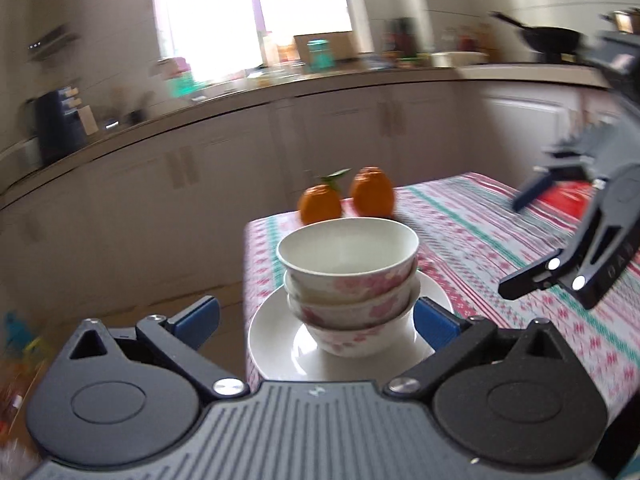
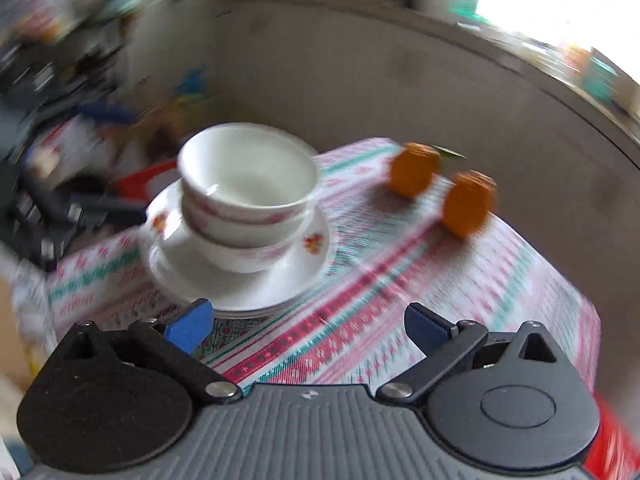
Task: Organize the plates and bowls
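Left wrist view: three stacked bowls (image 1: 347, 280) sit on stacked plates (image 1: 280, 344) at the table's (image 1: 500, 248) corner, near two oranges (image 1: 346, 198). Left gripper (image 1: 316, 320) and right gripper (image 2: 308, 326) both stand spread wide, gripping nothing.

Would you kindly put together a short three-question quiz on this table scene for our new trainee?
1. How many bowls are nested in the stack?
2. True or false: the stack sits directly on the tablecloth.
3. What fruit lies beyond the stack: A) oranges, B) bananas, C) apples?

Key
1. Three.
2. False: it stands on stacked plates.
3. A. There are two, one with a leaf.
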### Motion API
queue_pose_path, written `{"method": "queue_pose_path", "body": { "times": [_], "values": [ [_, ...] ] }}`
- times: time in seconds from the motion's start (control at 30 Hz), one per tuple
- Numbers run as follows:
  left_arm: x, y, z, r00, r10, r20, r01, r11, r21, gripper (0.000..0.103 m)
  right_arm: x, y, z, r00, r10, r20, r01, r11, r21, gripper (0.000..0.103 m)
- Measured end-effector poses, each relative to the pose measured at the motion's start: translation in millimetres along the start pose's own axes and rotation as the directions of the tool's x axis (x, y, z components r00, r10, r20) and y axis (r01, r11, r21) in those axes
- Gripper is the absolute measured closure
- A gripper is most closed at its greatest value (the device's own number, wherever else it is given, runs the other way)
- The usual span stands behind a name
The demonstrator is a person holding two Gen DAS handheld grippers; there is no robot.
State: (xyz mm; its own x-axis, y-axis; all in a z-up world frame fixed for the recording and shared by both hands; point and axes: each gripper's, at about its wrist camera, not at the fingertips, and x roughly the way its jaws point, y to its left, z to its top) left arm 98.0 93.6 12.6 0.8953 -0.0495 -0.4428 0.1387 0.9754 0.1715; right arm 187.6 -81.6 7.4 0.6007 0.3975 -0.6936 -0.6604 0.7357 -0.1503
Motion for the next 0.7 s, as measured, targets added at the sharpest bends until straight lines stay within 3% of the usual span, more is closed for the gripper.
{"method": "queue_pose_path", "body": {
  "times": [0.13,0.2,0.33,0.5,0.7],
  "values": [
    [-23,-17,6,1.0,0.013,-0.018,-0.015,0.99,-0.138,0.001,-28,16,-15,0.979,-0.199,0.031,0.191,0.967,0.169,0.0],
    [-36,-22,5,0.999,0.037,-0.025,-0.041,0.978,-0.203,0.001,-44,14,-23,0.967,-0.25,0.043,0.231,0.937,0.261,0.0],
    [-54,-34,2,0.989,0.117,-0.085,-0.136,0.956,-0.261,0.001,-77,23,-42,0.953,-0.298,0.063,0.252,0.888,0.386,0.0],
    [-68,-52,-5,0.976,0.187,-0.115,-0.211,0.941,-0.265,0.001,-92,41,-60,0.928,-0.367,0.06,0.316,0.865,0.39,0.0],
    [-78,-61,-8,0.968,0.223,-0.118,-0.246,0.938,-0.244,0.001,-97,54,-70,0.924,-0.38,0.042,0.332,0.853,0.403,0.0]
  ]
}}
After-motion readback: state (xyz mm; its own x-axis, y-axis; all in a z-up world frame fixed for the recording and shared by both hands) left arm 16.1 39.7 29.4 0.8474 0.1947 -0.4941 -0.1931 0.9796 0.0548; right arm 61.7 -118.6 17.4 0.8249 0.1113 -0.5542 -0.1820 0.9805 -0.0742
